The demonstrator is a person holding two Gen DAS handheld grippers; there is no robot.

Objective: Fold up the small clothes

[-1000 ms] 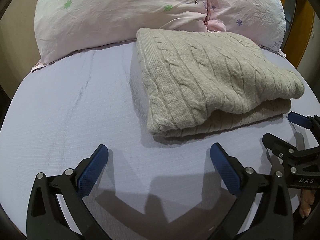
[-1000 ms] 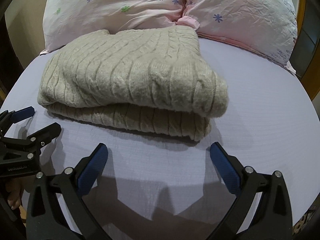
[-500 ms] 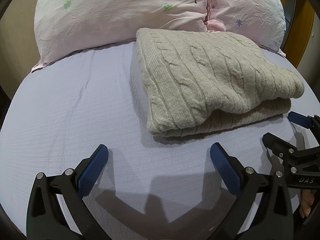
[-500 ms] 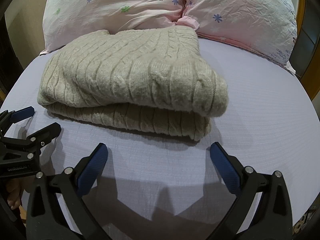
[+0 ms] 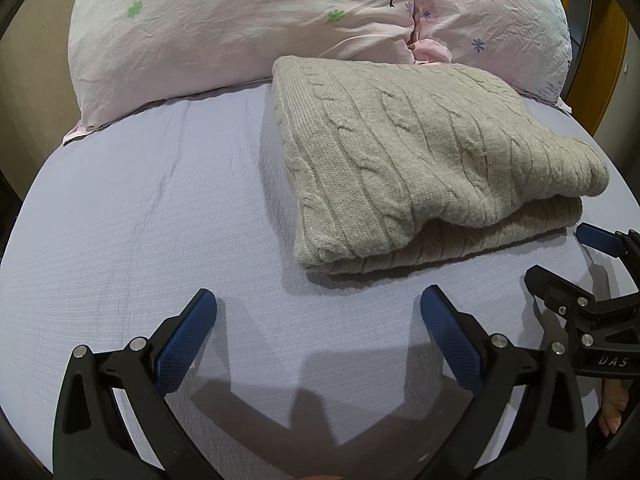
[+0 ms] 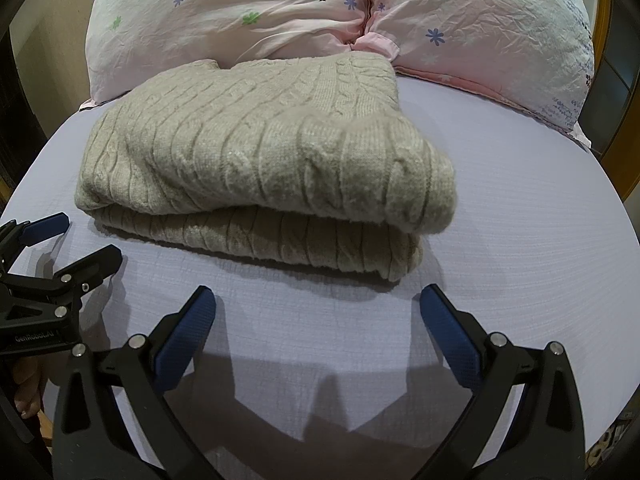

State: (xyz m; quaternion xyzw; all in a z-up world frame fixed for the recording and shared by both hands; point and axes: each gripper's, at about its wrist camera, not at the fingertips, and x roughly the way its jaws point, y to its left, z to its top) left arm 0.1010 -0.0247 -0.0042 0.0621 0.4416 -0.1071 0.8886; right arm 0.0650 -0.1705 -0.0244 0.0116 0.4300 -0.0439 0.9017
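A beige cable-knit sweater [image 5: 424, 160] lies folded in a thick stack on the lavender bed sheet [image 5: 140, 220]; it also shows in the right wrist view [image 6: 256, 156]. My left gripper [image 5: 318, 316] is open and empty, hovering over the sheet just in front of the sweater's near left corner. My right gripper [image 6: 318, 316] is open and empty, in front of the sweater's near right edge. Each gripper shows at the edge of the other's view: the right one [image 5: 576, 264], the left one [image 6: 76, 240]. Neither touches the sweater.
Two pink flowered pillows [image 5: 248, 24] lie against the head of the bed behind the sweater, also in the right wrist view [image 6: 480, 28]. A wooden frame [image 5: 576, 4] stands at the right. Bare sheet [image 6: 540, 240] lies left and right of the sweater.
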